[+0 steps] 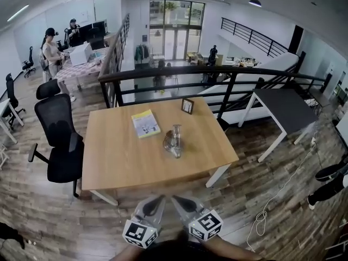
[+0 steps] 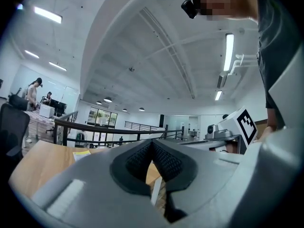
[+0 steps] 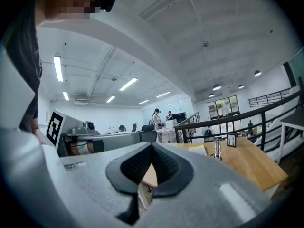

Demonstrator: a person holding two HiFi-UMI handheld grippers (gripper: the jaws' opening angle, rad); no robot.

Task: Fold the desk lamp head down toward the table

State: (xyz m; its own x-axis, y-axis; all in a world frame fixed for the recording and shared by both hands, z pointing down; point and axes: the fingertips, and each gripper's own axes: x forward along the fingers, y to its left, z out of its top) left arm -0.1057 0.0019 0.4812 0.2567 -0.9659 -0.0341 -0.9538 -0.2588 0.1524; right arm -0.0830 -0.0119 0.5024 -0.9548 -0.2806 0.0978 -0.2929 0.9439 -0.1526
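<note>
While desk lamp (image 1: 174,140) stands on table (image 1: 109,162) | left gripper (image 1: 157,200), right gripper (image 1: 178,200): both clenched, empty | yellow booklet (image 1: 145,123) print unreadable

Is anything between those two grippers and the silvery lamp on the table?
Nothing visible. Only floor and bare wooden table lie between the left gripper, the right gripper and the small silvery desk lamp; the yellow booklet lies to its left.

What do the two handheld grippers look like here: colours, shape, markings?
They match: the left gripper and right gripper have light grey moulded bodies tapering to two jaws lined with black textured pads. Each carries a white cube with black square markers. The person wears a dark top.
</note>
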